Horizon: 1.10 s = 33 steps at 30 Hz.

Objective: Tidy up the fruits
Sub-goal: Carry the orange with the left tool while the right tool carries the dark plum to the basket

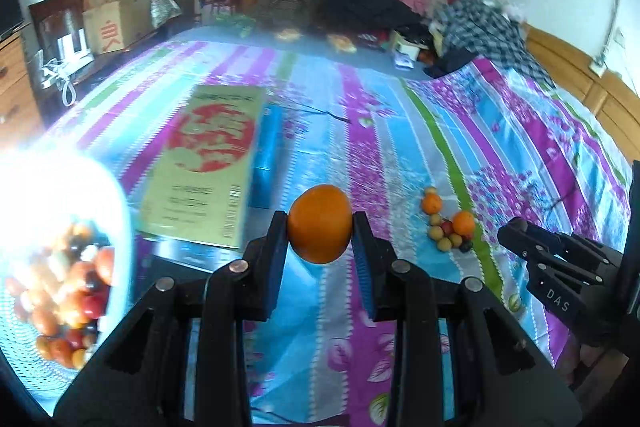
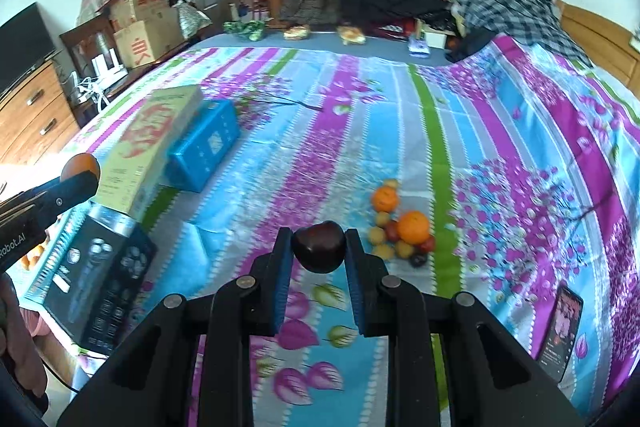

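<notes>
- Step in hand, as judged: carry phase. You had one fruit in each pair of tongs, both lifted clear of the bed, and neither was yet over the bowl.
- Left tongs (image 1: pixel 320 227): blue pads clamped on an orange (image 1: pixel 320 223), jaws only as far apart as the fruit's width. The orange sat right at the fingertips, not deep in the jaws.
- Right tongs (image 2: pixel 319 247): clamped on a dark plum (image 2: pixel 319 251), narrow gap, again held at the very tips.
- The bowl (image 1: pixel 120 211), already holding mixed fruit, lay to the left of the left tongs, close by, washed out by glare.
- Loose fruit pile (image 2: pixel 400 227) remained on the bedspread (image 2: pixel 320 147), ahead and right of the right tongs.
- Next move, judged: you would need to swing left over the bowl, lower, then release one fruit at a time; the tip grips looked prone to slipping.
</notes>
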{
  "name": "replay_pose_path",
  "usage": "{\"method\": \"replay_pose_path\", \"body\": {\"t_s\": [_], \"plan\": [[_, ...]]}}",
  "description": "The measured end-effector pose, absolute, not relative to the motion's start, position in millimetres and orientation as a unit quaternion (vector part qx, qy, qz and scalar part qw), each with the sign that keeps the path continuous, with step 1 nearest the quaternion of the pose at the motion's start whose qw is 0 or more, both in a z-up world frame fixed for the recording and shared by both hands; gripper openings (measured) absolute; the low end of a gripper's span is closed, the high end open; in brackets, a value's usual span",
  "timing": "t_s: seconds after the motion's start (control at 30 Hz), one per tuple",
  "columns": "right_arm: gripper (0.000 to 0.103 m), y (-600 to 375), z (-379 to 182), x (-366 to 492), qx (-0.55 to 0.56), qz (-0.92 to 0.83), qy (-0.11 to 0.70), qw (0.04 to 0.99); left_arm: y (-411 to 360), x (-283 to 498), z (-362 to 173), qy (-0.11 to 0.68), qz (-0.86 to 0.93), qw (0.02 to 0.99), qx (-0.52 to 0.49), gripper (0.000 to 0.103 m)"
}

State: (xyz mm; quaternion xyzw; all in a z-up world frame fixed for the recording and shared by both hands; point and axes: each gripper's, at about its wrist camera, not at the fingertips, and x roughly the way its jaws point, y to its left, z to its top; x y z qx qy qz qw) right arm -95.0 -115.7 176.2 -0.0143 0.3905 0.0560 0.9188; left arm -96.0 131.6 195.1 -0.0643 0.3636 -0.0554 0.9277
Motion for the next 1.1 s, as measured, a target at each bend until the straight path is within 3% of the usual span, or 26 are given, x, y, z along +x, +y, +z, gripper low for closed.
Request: {"method": "replay_pose_path", "body": {"t_s": [0.57,1.1], "plan": [[0.028,87.3,228.8,-76.1,-0.036,0.229,0.379,0.896,315.0,-138.0,226.1,0.334,0.12,0.925,-0.134,0.032],[0.028,236.7,213.0,-72.6,-0.065,0.322,0.432,0.84,403.9,-173.1,205.4,0.352,0.186,0.901,-0.171,0.032]]}}
